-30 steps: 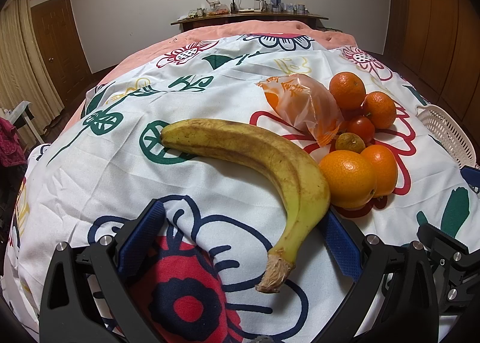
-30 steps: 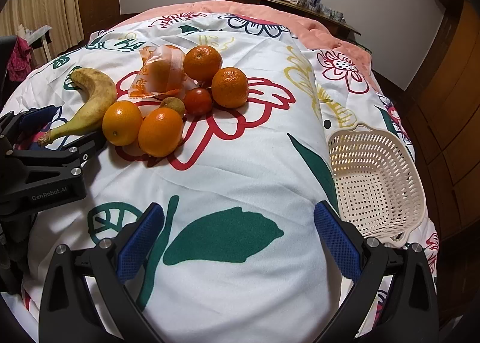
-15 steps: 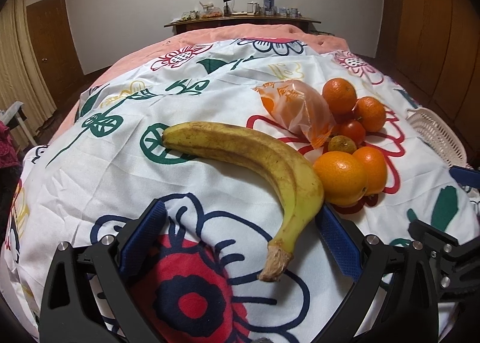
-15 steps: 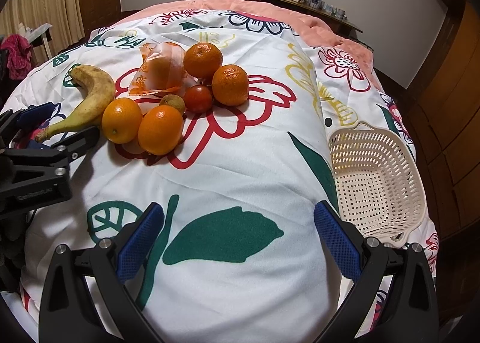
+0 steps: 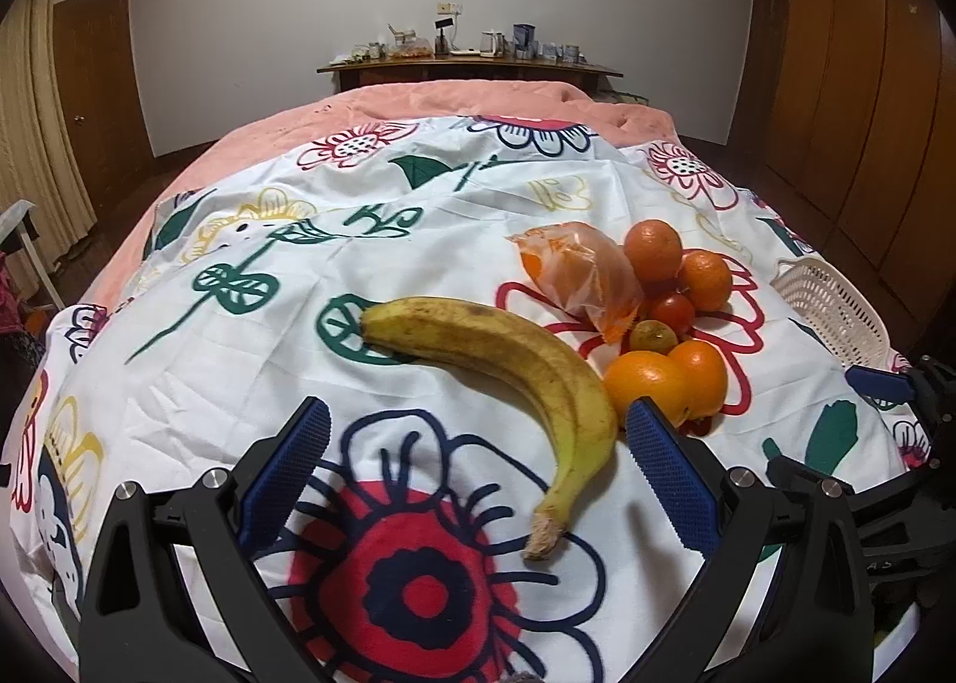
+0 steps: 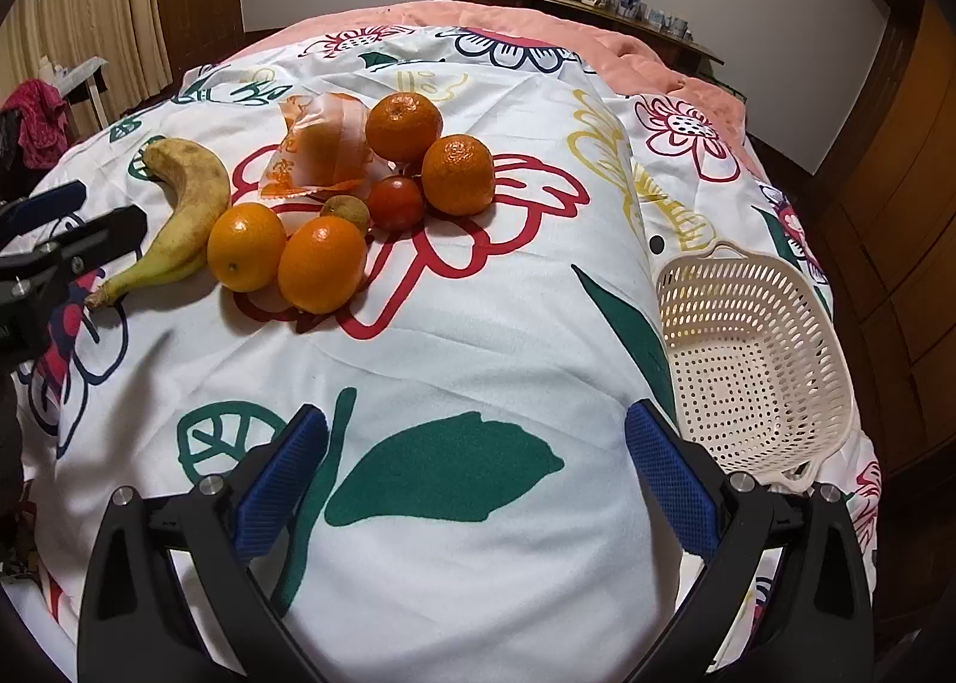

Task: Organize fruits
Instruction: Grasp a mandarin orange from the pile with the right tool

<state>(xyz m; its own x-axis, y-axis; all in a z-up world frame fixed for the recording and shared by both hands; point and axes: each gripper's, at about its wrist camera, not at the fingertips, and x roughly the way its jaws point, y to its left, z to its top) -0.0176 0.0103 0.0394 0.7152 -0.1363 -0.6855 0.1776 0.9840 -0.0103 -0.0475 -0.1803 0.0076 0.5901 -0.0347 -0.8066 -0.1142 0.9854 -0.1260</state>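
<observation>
- Banana [image 5: 514, 366]: on the bedspread [image 5: 209, 360], long axis slanting from far left to near right, stem nearest the left gripper [image 5: 478, 462].
- Left gripper: fingers spread, empty, stem between them; nearer arm.
- Right gripper [image 6: 475, 468]: fingers spread, empty, well apart from the fruit.
- Basket [image 6: 771, 324]: right, empty.

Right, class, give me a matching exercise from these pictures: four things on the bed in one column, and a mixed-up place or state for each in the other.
Things:
1. banana
2. basket
3. plastic bag
4. left gripper

Descriptions:
A. empty, at the bed's right edge
B. open, holding nothing
C. wrapped around an orange fruit
D. curved, stem towards the camera, beside two oranges

Pairs: 1-D, 2-A, 3-C, 4-B
</observation>
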